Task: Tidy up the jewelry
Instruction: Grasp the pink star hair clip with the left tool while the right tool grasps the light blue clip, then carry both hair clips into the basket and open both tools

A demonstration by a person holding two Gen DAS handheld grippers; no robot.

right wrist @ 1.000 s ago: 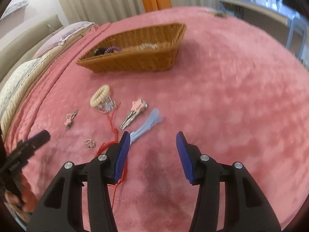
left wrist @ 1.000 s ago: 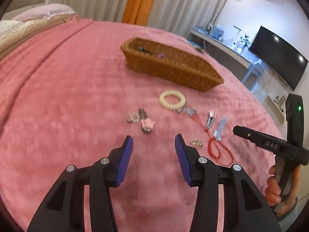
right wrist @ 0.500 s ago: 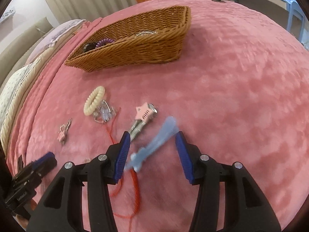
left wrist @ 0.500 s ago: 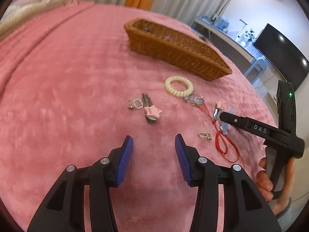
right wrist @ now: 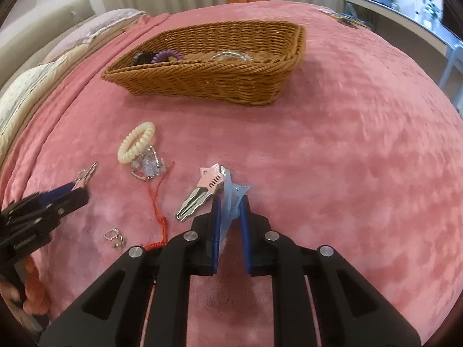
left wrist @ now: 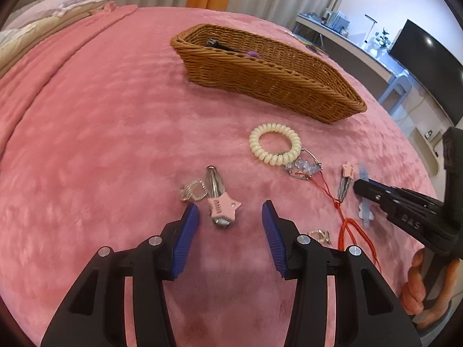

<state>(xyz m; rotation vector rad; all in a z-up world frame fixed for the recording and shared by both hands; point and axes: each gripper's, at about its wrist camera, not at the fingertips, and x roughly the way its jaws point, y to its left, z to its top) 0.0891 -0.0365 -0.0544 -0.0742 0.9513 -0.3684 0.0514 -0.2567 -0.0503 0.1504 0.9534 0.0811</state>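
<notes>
My left gripper (left wrist: 230, 210) hovers low over the pink bedspread, its jaws closing around a pink star hair clip (left wrist: 221, 204) that lies between the blue pads, untouched. A silver ring (left wrist: 194, 190) rests just left of that clip. My right gripper (right wrist: 231, 204) is closing, and its pads pinch a pale blue hair clip (right wrist: 233, 192). A second star clip (right wrist: 199, 193) lies against its left finger. The wicker basket (right wrist: 202, 81) stands farther back and holds a purple hair tie (right wrist: 167, 55).
A cream spiral hair tie (left wrist: 273, 160), a crystal charm (left wrist: 303, 169), a red cord (left wrist: 344, 225) and a small earring (left wrist: 319, 235) lie between the two grippers. A desk and TV stand off the bed's right side. Pillows are at far left.
My left gripper moved forward until the star clip sits between its tips, and its jaws narrowed. My right gripper's jaws closed onto the blue clip.
</notes>
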